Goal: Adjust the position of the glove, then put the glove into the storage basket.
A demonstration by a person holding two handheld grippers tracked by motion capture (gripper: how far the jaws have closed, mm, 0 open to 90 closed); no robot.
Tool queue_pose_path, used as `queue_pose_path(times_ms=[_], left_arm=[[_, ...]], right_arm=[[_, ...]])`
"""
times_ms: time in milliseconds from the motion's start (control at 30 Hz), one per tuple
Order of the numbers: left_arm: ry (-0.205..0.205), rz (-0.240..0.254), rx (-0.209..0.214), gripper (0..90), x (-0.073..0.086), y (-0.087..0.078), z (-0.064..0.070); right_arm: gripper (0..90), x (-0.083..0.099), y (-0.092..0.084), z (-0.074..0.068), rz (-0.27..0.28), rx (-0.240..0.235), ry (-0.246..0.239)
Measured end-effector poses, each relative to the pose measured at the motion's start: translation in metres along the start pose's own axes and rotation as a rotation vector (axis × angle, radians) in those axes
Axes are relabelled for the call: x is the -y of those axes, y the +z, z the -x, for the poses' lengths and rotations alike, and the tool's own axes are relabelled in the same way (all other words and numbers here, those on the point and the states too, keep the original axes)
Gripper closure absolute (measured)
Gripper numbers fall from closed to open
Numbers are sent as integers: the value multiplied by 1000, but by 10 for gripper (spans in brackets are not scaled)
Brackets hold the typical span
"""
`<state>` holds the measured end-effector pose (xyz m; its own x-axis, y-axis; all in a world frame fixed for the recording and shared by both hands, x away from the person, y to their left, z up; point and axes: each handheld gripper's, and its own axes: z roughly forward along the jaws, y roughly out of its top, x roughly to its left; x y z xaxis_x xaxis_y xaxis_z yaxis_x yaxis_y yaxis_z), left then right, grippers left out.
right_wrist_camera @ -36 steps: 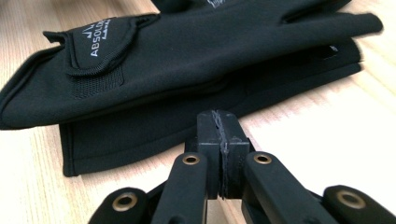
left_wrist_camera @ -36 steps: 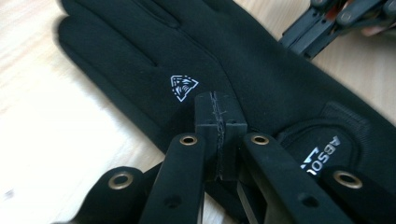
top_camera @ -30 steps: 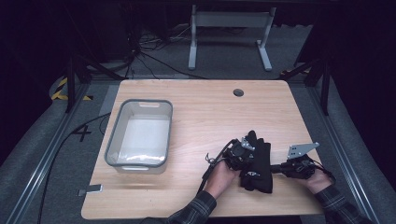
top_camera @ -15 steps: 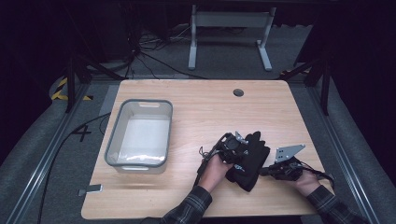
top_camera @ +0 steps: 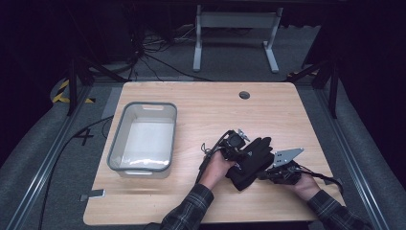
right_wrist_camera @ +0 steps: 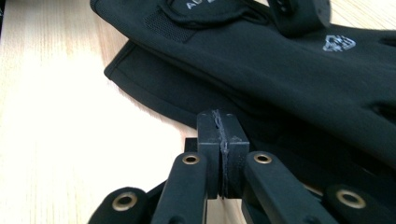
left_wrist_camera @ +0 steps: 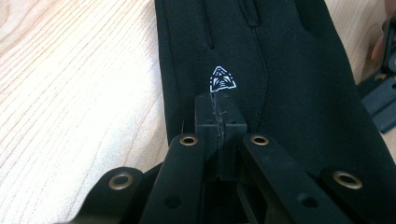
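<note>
I see the black gloves (top_camera: 253,162) lying on the table (top_camera: 201,110), right of the bin (top_camera: 143,136). My left claw (top_camera: 238,149) sits on them and my right claw (top_camera: 264,175) is beside them. Both are pressed closed with nothing pinched.

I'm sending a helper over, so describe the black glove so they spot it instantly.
On the wooden table, look right of the clear plastic bin, near the front edge. The black glove lies between the person's two hands, marked by a small white triangular logo.

A light wooden table (top_camera: 201,103) carries a clear bin (top_camera: 143,136) (left) and black gloves (top_camera: 251,163).
</note>
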<state>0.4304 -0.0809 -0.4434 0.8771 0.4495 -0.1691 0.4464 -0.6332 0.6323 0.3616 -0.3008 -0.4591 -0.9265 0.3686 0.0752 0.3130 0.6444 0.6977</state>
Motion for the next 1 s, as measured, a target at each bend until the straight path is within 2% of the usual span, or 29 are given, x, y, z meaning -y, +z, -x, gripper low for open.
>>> queue_pose_path(times_ms=[67,133,300,367,400,433,467,600,767,1000], left_arm=[[-3,10,3,889,0,-2,0],[-8,22,6,845,0,-6,0],[-14,66,11,605,-3,-13,4],[-15,72,6,512,-3,-14,4],[-33,73,6,460,-4,-14,5],[-33,73,6,405,-4,-14,5],[-40,77,10,405,-4,-14,5],[-28,78,8,247,-5,-9,10],[-25,61,2,163,-4,2,14],[3,20,-41,103,0,13,23]], right_arm=[[841,3,-7,1,1,10,9],[799,7,-14,2,3,28,18],[640,20,-40,8,6,110,59],[574,26,-48,10,27,127,79],[526,30,-53,13,28,146,99],[526,30,-53,13,28,146,99],[482,35,-57,15,30,170,116],[380,48,-69,24,68,210,186],[306,52,-73,30,78,258,212],[258,57,-74,37,80,288,237]])
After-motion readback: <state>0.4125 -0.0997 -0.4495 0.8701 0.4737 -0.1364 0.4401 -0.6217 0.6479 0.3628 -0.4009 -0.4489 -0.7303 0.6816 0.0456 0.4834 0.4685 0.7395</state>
